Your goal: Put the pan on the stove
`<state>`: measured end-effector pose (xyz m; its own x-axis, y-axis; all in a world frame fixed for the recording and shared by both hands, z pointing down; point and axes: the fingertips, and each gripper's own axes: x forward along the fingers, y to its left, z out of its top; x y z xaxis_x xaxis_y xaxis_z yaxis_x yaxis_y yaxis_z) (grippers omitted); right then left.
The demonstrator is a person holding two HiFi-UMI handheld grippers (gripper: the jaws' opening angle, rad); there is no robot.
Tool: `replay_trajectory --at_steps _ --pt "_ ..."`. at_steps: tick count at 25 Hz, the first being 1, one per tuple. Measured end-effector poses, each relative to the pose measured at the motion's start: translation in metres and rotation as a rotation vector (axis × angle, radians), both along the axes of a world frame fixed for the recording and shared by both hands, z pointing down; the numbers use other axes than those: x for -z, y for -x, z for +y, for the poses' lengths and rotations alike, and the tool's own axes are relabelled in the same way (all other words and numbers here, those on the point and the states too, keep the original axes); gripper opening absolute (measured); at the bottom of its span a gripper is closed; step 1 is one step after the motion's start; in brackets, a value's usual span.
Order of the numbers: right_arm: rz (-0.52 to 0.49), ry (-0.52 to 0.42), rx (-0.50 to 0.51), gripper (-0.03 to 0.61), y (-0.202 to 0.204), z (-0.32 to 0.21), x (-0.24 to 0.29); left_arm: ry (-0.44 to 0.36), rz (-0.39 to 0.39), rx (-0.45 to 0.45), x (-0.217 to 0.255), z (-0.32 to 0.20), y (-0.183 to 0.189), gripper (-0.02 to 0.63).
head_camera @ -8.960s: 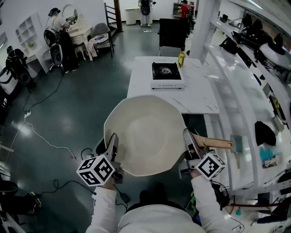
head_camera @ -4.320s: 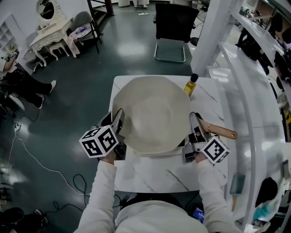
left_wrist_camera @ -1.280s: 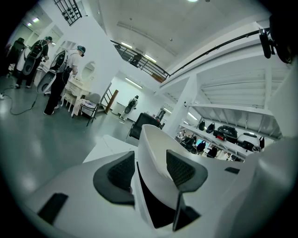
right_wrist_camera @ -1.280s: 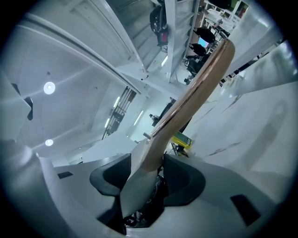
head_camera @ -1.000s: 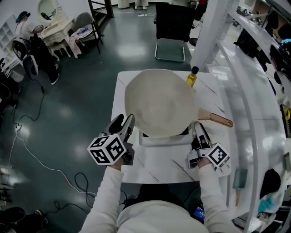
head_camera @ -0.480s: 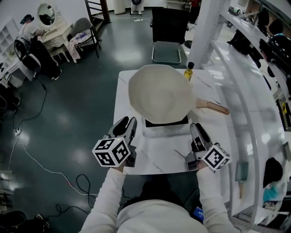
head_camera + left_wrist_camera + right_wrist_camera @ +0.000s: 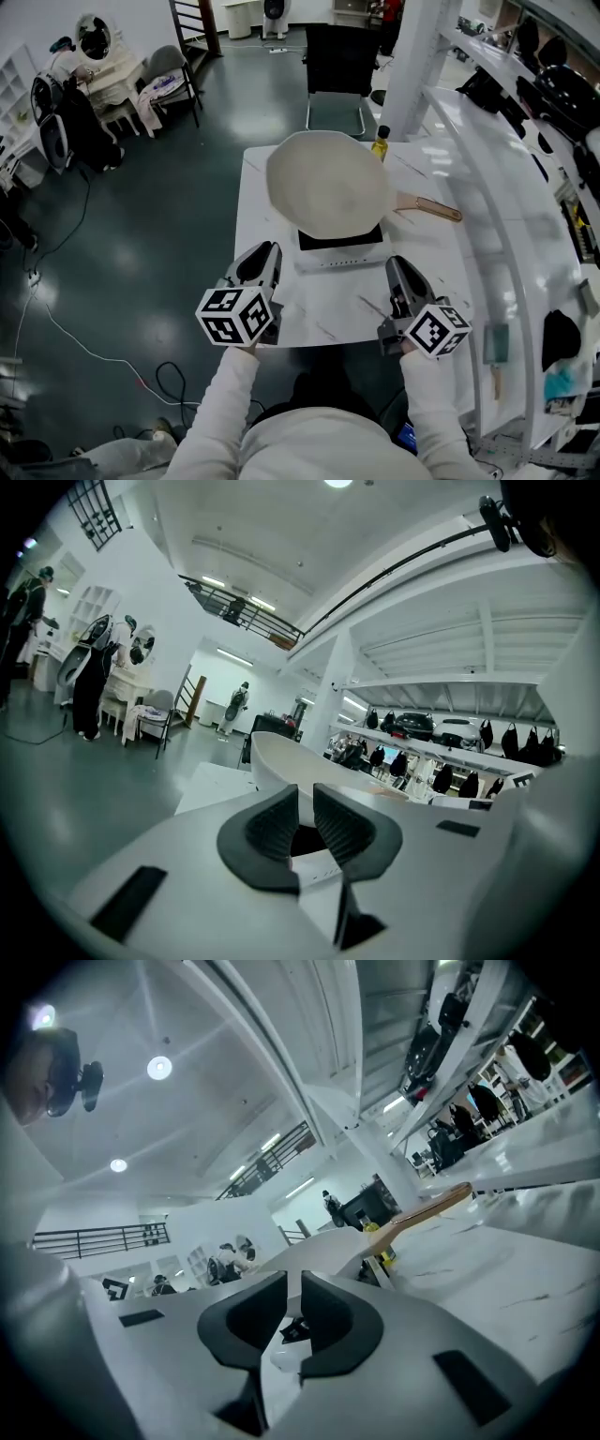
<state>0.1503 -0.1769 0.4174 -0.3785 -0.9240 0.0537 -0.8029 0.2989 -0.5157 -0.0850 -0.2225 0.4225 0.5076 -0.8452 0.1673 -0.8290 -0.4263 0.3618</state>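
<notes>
Left gripper (image 7: 260, 261): hovering on the near left of the stove (image 7: 340, 254), jaws closing, a narrow gap left, nothing between them.
Right gripper (image 7: 401, 273): hovering on the stove's near right, jaws closing likewise, gripping nothing.
Pan (image 7: 327, 182): sitting on the stove, handle (image 7: 427, 206) pointing right.
Bottle (image 7: 380, 144): standing just beyond the stove.

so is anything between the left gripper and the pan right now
Nothing visible does. Only bare tabletop separates the left gripper from the portable stove, where the pan already sits; its jaws are closing with nothing between them.
</notes>
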Motion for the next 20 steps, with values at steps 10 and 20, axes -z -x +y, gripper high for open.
replay_trajectory --at_steps 10,20 --pt "0.161 -0.039 -0.008 0.028 0.012 0.037 0.016 -0.037 -0.080 -0.026 -0.001 0.036 -0.002 0.029" --pt "0.303 -0.039 -0.001 0.026 0.030 0.064 0.011 -0.046 -0.138 -0.033 -0.006 0.067 0.004 0.026"
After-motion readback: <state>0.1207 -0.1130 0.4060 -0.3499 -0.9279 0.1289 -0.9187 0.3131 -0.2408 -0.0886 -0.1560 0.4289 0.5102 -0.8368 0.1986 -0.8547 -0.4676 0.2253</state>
